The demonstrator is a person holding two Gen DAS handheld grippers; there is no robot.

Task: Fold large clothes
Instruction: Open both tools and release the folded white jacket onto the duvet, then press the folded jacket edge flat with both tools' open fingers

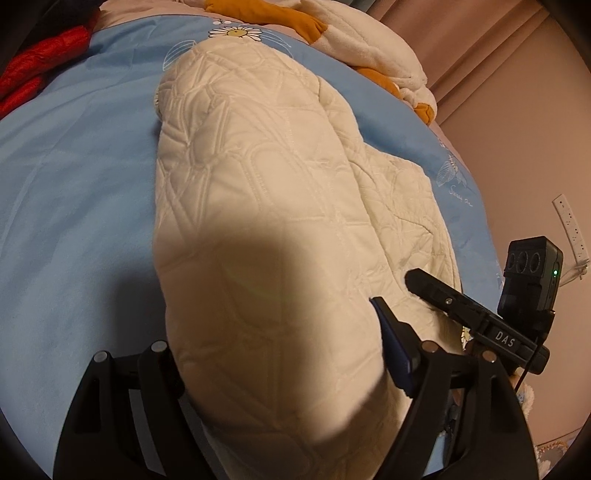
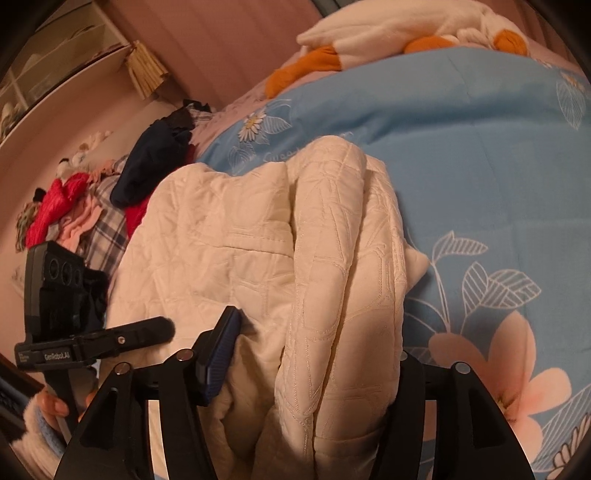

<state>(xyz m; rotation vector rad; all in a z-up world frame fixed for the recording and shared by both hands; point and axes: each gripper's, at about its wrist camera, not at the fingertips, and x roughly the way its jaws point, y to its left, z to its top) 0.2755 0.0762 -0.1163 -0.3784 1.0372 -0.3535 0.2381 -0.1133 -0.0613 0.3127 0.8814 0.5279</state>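
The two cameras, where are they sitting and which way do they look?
Left wrist view: it sits on the left gripper, looking down along its jaws at the cream quilted garment on the blue bedspread; the other gripper shows at the right.
Right wrist view: it sits on the right gripper, looking down at the same cream quilted garment; a hand shows at the lower left.
Both views share the garment, the bedspread and the white and orange plush toy.
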